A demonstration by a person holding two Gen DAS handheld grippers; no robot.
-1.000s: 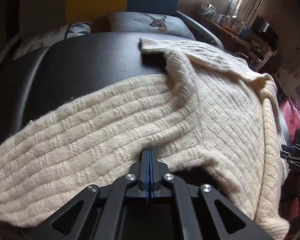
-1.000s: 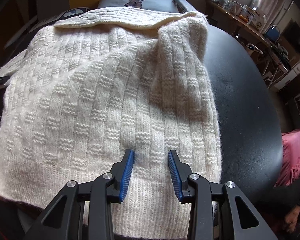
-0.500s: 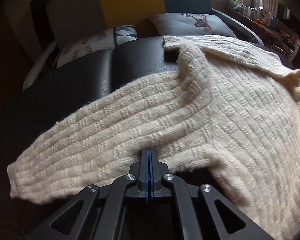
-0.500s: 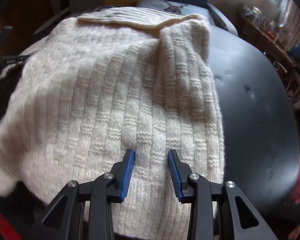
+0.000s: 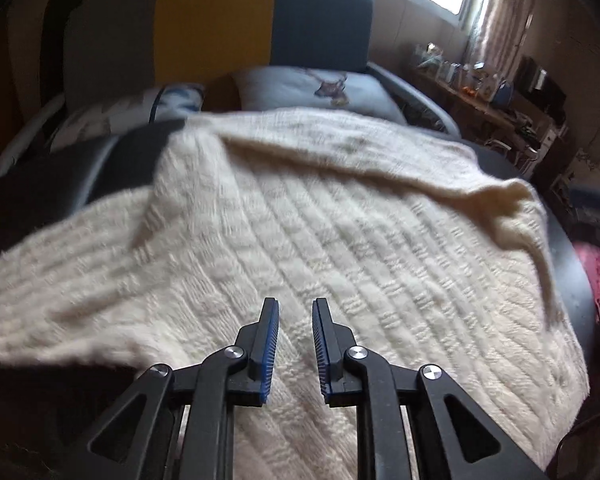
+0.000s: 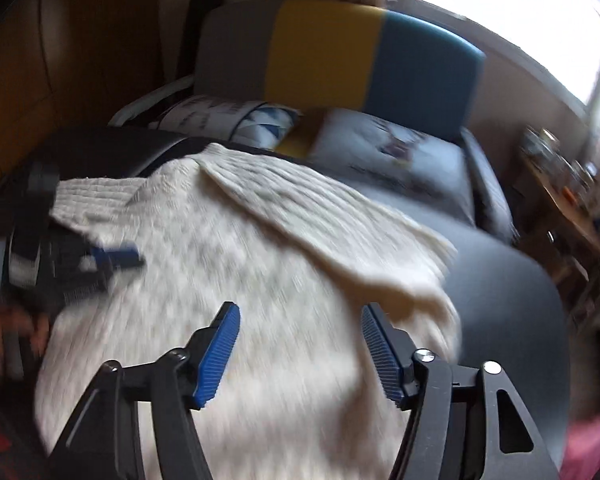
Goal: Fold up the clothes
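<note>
There is one cream knitted sweater (image 5: 308, 248) and it lies spread out on one round black padded seat (image 5: 572, 280). The sweater covers most of the seat. In the left wrist view, one sleeve (image 5: 60, 292) lies flat on the left side. A bare black bit of the seat shows just past it. On the far right, one corner of the knit is bunched up into a soft lump (image 5: 508, 208).

The left gripper (image 5: 295, 324) hangs just over the near part of the sweater. Its two blue-lined fingers (image 5: 270, 340) sit a narrow way apart, with nothing between them.

In the right wrist view, which is blurry, the left gripper (image 6: 104, 264) shows again at the far left, over the edge of the sweater (image 6: 236, 288). A hand (image 6: 12, 320) shows below it, very blurred. The right gripper (image 6: 300, 340) is in the middle, above the sweater. Its two fingers (image 6: 220, 344) are spread wide and hold nothing. One long fold of the knit (image 6: 324, 224) runs across the top of the sweater toward the right. The bare seat (image 6: 512, 300) shows to the right of it.

Behind the seat stands one chair (image 5: 260, 28) with a grey, yellow and blue back. Two pillows lie on it: a patterned pillow (image 5: 128, 108) on the left and a grey pillow (image 5: 312, 88) with a picture on the right.
</note>
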